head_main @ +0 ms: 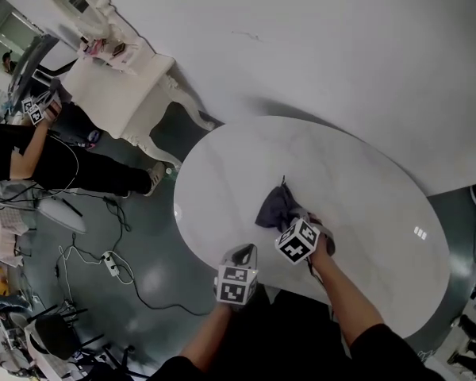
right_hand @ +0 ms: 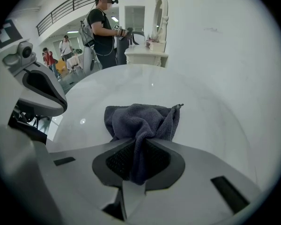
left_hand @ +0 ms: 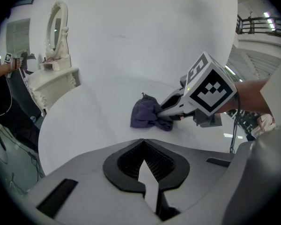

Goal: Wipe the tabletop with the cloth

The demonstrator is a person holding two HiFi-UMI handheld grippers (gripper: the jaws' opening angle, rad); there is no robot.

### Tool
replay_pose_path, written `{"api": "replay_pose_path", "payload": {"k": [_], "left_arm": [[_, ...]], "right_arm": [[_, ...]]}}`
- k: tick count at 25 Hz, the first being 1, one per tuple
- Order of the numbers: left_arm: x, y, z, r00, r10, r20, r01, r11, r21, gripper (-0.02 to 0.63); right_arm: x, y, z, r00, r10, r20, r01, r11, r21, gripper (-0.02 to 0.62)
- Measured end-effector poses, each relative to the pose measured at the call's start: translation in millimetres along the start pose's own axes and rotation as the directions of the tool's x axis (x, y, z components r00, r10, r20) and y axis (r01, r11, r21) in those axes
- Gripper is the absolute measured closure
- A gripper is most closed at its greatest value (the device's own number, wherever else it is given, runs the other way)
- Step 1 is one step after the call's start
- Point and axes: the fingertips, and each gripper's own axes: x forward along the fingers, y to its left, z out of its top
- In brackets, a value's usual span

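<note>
A dark grey-blue cloth [head_main: 276, 207] lies bunched on the round white tabletop [head_main: 365, 189], near its middle. My right gripper [head_main: 293, 221] is shut on the cloth [right_hand: 141, 121], a fold of it pinched between the jaws, the rest spread on the table ahead. In the left gripper view the cloth [left_hand: 147, 113] shows with the right gripper [left_hand: 171, 112] clamped on its near edge. My left gripper [head_main: 242, 254] hovers at the table's near edge, left of the right one, jaws closed with nothing between them [left_hand: 143, 165].
A white dressing table with an oval mirror [head_main: 115, 62] stands at the far left by the wall. A person in black [head_main: 40, 161] sits left of it. Cables and a power strip [head_main: 111, 264] lie on the grey floor beside the table.
</note>
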Motion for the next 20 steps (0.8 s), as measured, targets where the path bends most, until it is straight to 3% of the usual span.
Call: {"api": "replay_pose_path", "payload": {"k": [4,14,20], "left_arm": [[-7,35,1,1.000,0.004,0.001,-0.004,1.000,-0.004,0.600],[-32,115,-7,0.999,0.052,0.002,-0.052,0.998,-0.048,0.600],[-37,151,-8,0.998,0.067,0.008,-0.066,0.996,-0.063,0.600]], "right_arm": [[17,15,32,1.000,-0.017,0.022,0.016,1.000,0.018,0.554],[61,66,122,0.999,0.025,0.045,-0.020,0.995,-0.101,0.554],[82,81,160,0.998,0.040,0.058,-0.032,0.992,-0.123,0.554]]}}
